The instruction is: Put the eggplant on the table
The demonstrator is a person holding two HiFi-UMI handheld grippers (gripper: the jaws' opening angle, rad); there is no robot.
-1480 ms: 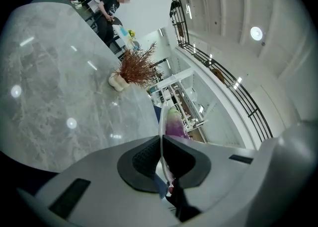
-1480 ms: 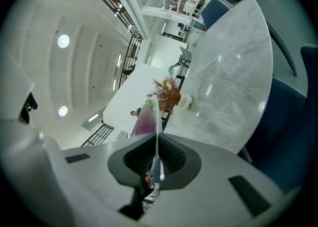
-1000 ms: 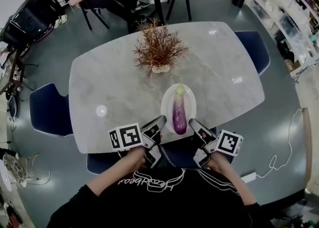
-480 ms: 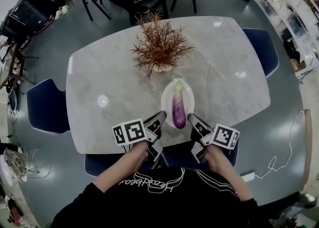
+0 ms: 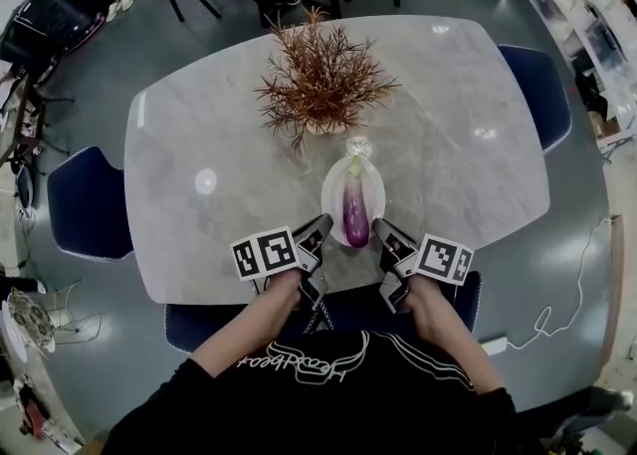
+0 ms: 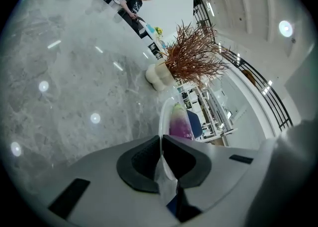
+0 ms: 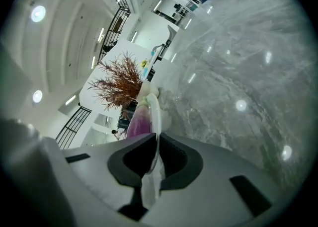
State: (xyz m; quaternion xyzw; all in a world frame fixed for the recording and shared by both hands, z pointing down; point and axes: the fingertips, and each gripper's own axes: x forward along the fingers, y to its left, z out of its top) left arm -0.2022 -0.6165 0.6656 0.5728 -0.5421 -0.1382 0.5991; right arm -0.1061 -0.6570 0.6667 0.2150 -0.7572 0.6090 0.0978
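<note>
Head view: plate [image 5: 331, 191], white, sits close to the middle of the counter's [image 5: 199, 134] near edge. The eggplant [image 5: 355, 216] lies lengthwise in it, green cap toward the far edge. A dried plant [image 5: 320, 80] stands beyond, nearer the far edge. Left gripper [image 5: 317, 234] and right gripper [image 5: 384, 235] meet the plate's near rim, one on each side of the eggplant. Cannot tell whether the plate rests on the counter. Left gripper view: fingers [image 6: 141, 164] narrow, pinched on the thin plate [image 6: 161, 121] rim, with the eggplant [image 6: 180, 125] just past them. Right gripper view: fingers [image 7: 135, 164] likewise clamped on the plate [image 7: 156, 114] rim, eggplant [image 7: 140, 121] just beyond.
</note>
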